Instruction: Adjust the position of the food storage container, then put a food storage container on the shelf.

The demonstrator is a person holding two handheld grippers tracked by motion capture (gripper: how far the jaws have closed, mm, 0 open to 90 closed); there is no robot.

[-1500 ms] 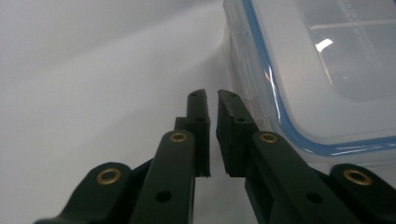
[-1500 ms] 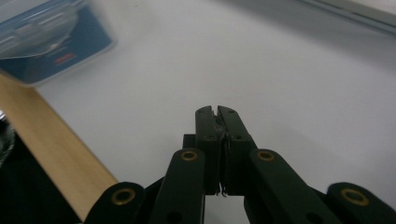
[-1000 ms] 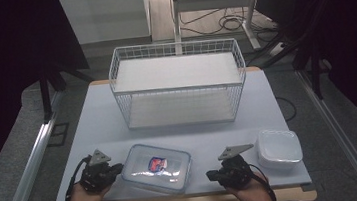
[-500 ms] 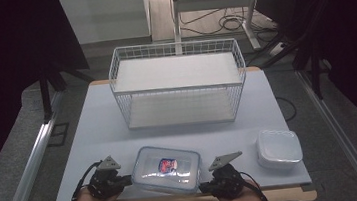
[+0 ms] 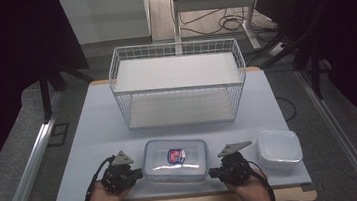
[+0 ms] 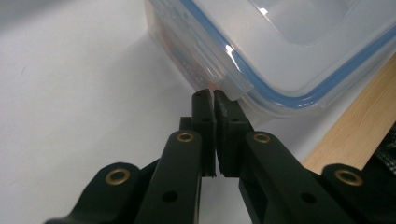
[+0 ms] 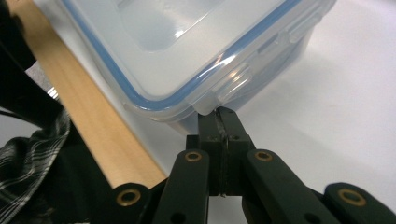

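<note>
Left gripper (image 5: 135, 176), jaws pressed together, rests its tips under a latch flap at the left end of the food container (image 5: 175, 158); the right gripper (image 5: 216, 172), jaws likewise pressed together with nothing between them, meets the latch at the right end. The container lies on the white table (image 5: 98, 124), well in front of the wire basket (image 5: 177, 83), near the table's front edge. A stack of white bowls (image 5: 278, 147) sits just right of the container. The box is rectangular with rounded corners, of clear rigid plastic, its lid edged by a blue seal (image 6: 280, 95) and hinged flaps. It probably handles as light, stiff and rather slippery; the flaps or the lid's rim offer the surest hold.
</note>
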